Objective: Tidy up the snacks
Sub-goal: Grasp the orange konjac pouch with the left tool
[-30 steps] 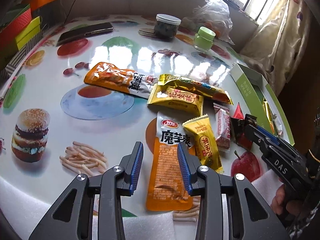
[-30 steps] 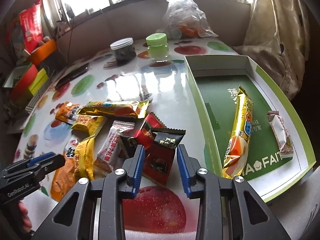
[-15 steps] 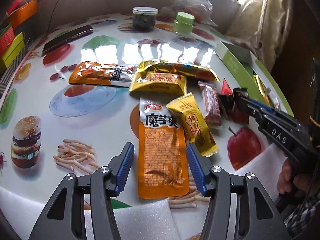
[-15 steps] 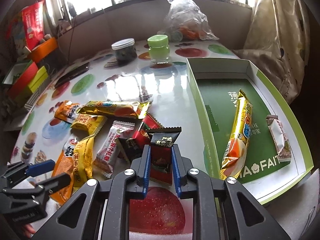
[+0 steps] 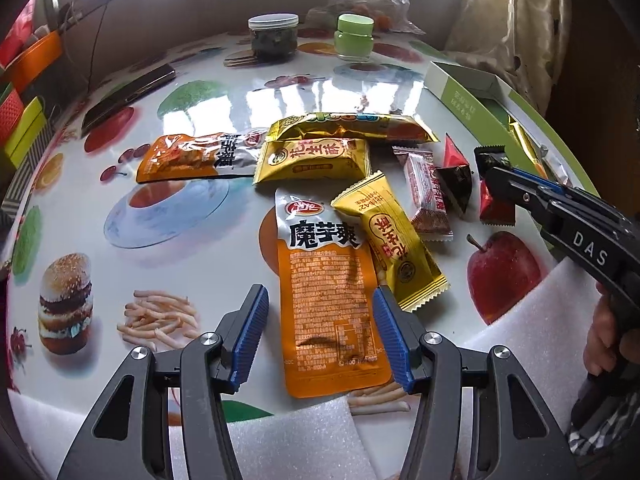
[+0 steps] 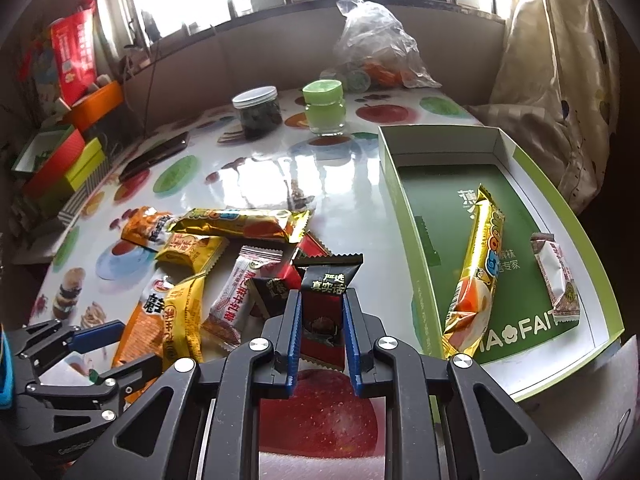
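Right gripper [image 6: 322, 334]: jaws clamped on the black-and-red packet [image 6: 325, 304], which sits just left of the box [image 6: 404, 208] wall, above the printed apple [image 6: 320, 412].

Left gripper [image 5: 320, 338]: jaws apart, straddling the near end of the orange pouch [image 5: 326, 300] lying flat on the table [image 5: 280, 100].

Loose snacks, table centre: yellow packet [image 5: 390, 242] overlapping the pouch's right edge; pink-white bar [image 5: 426, 194] just right of it; dark triangular packet [image 5: 454, 184] and red triangular packet [image 5: 454, 152] further right; yellow pillow pack [image 5: 314, 160] beyond; long gold bar [image 5: 348, 128] behind that; orange-and-silver pouch [image 5: 196, 156] far left of the group.

Box, right side: holds a gold bar [image 6: 478, 272] lying lengthwise and a pink-white bar [image 6: 556, 276] to its right, apart from each other.

Far end: clear jar [image 6: 256, 112] with white lid, green jar [image 6: 324, 110] beside it, plastic bag [image 6: 376, 48] behind. Phone [image 5: 128, 96] at far left.
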{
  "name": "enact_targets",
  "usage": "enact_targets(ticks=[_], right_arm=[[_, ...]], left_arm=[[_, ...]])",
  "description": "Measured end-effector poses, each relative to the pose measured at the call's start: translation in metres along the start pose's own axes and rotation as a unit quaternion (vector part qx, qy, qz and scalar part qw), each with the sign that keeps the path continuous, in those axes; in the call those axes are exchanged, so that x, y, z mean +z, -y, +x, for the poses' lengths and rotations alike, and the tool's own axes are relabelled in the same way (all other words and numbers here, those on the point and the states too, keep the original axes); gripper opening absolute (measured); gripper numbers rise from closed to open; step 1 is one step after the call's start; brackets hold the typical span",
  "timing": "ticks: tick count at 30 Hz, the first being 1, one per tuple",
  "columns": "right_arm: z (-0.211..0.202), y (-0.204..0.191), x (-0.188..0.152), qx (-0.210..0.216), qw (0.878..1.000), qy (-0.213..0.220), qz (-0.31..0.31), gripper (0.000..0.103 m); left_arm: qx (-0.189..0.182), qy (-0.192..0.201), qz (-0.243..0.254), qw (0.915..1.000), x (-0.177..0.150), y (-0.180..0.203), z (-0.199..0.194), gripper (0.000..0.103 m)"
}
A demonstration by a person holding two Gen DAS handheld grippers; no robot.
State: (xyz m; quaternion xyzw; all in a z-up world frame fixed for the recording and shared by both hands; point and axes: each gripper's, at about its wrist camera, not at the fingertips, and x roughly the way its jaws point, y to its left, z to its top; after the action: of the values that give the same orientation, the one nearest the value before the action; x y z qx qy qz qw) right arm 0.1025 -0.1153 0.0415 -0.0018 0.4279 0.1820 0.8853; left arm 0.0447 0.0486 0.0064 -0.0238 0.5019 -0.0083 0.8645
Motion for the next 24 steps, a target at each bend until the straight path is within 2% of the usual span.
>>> enact_targets(ticks=[5, 8, 18, 20, 21, 24], right_arm=[[-0.004, 0.0, 0.0, 0.001, 1.0, 0.004, 0.0, 0.018], [-0.004, 0.0, 0.001, 0.0, 1.0, 0.003, 0.001, 0.018], [-0.008, 0.0, 0.001, 0.002, 1.0, 0.008, 0.0, 0.018], [-0.01, 0.001, 0.001, 0.002, 1.0, 0.009, 0.003, 0.018], [-0.01, 0.001, 0.001, 0.002, 1.0, 0.009, 0.003, 0.018], [-0.01, 0.002, 0.001, 0.002, 1.0, 0.009, 0.003, 0.018]], left_arm=[[-0.001, 0.001, 0.006, 1.0, 0.002, 0.004, 0.002, 0.056], [-0.006, 0.007, 0.009, 0.9999, 0.003, 0.005, 0.003, 0.06], [0.012, 0.009, -0.008, 0.9998, 0.006, 0.004, 0.005, 0.06], [0.011, 0.011, -0.015, 0.9998, 0.006, 0.001, 0.005, 0.058], [0.014, 0.012, -0.017, 0.9997, 0.006, 0.001, 0.004, 0.053], [0.012, 0.013, -0.027, 0.9995, 0.006, -0.004, 0.003, 0.053]])
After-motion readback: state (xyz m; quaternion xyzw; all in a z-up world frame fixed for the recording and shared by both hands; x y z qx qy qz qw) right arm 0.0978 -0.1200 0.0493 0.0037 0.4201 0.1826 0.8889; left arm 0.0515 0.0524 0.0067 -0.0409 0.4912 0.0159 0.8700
